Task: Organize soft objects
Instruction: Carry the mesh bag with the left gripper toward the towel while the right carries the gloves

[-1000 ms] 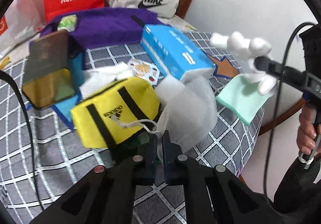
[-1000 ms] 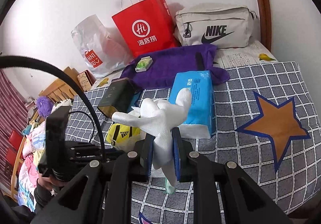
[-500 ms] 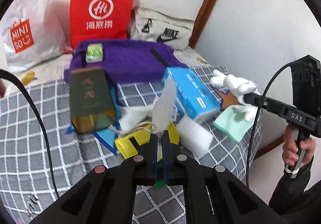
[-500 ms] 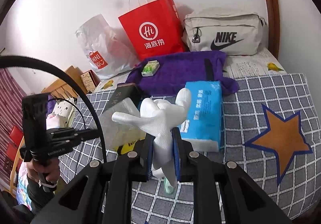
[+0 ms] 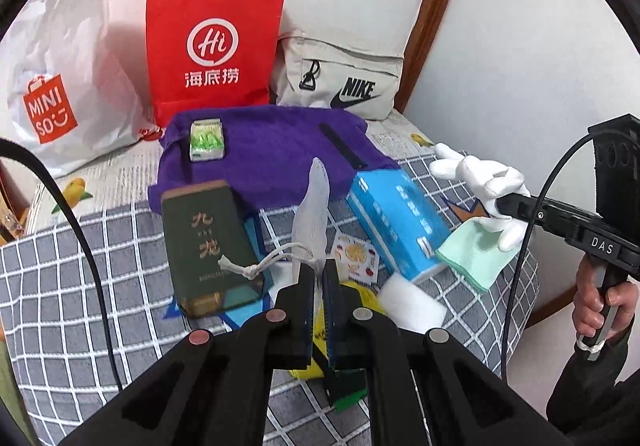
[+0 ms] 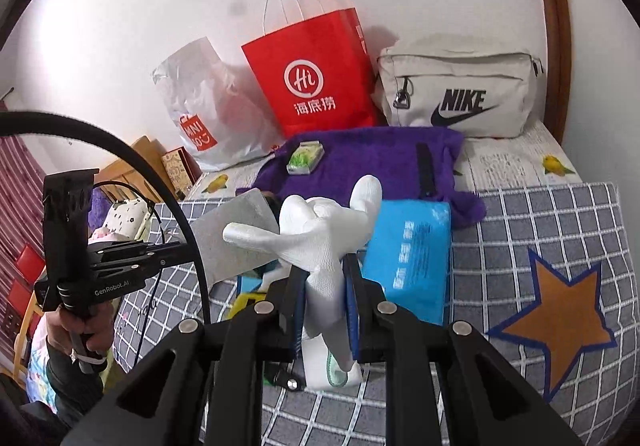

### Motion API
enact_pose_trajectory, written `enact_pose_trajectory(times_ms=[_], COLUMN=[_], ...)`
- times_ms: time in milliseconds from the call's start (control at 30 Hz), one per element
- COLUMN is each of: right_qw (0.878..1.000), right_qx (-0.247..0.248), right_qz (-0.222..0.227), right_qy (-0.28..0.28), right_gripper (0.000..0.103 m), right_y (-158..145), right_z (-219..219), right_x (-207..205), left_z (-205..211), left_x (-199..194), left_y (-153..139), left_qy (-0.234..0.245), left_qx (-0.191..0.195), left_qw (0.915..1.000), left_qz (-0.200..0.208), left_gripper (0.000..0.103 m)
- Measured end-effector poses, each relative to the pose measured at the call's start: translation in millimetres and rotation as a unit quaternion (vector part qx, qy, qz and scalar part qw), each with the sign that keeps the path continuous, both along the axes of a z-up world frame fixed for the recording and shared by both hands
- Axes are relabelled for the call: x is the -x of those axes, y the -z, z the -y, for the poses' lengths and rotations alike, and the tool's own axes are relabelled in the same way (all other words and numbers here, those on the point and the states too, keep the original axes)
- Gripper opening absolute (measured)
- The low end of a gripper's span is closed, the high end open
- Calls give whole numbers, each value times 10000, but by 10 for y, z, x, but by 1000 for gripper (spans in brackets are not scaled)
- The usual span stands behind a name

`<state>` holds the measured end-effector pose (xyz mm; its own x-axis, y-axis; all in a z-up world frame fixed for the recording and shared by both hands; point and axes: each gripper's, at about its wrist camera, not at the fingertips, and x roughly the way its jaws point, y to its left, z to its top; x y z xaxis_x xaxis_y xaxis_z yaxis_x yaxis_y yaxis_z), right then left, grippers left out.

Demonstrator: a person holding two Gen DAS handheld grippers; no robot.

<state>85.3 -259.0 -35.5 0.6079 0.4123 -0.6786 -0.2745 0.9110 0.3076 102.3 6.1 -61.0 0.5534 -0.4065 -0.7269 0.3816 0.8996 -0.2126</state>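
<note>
My left gripper (image 5: 318, 278) is shut on a thin grey drawstring pouch (image 5: 314, 206) and holds it upright above the bed; the pouch also shows flat-on in the right wrist view (image 6: 236, 234). My right gripper (image 6: 324, 278) is shut on a white glove (image 6: 320, 230), lifted above the bed; the glove also shows in the left wrist view (image 5: 486, 182). Below lie a yellow pouch (image 5: 360, 298), a mint cloth (image 5: 474, 254), a white foam block (image 5: 412, 304), a blue tissue pack (image 5: 396, 222) and a purple towel (image 5: 276, 150).
A dark green box (image 5: 210, 242) lies left of the pouch. A red paper bag (image 5: 214, 46), a Miniso plastic bag (image 5: 60, 86) and a Nike bag (image 5: 340, 82) stand against the wall. A small green packet (image 5: 206, 134) rests on the towel. The bed edge is at right.
My left gripper has risen and pulled back with the grey pouch, lifting it off the yellow pouch until it hangs upright. My right gripper stays lifted with the glove.
</note>
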Motion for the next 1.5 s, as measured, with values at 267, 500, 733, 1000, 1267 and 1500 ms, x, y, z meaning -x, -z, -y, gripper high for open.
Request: enact_pose_trajectory(times_ms=[267, 500, 733, 1000, 1267, 1500], right_qw=[9999, 9999, 9999, 9998, 9995, 9991], right_qx=[22, 4, 72, 140, 238, 195], right_qz=[64, 90, 100, 112, -41, -172], right_qy=[-78, -102, -101, 40, 218, 324], right_gripper=[18, 18, 18, 18, 18, 18], right_y=[-89, -126, -146, -146, -11, 154], right_z=[-85, -153, -210, -183, -102, -68], right_x=[-285, -506, -750, -1068, -1500, -1914], left_z=[-42, -44, -74, -101, -42, -1], left_x=[-233, -455, -688, -921, -1249, -1536], left_y=[-174, -289, -215, -196, -185, -86], left_qy=[-27, -15, -79, -95, -61, -50], left_qx=[-60, -51, -26, 31, -68, -65], left_qw=[9999, 9999, 10000, 9999, 9999, 9998], left_qz=[99, 102, 0, -75, -86, -188], left_gripper=[5, 5, 5, 5, 5, 5])
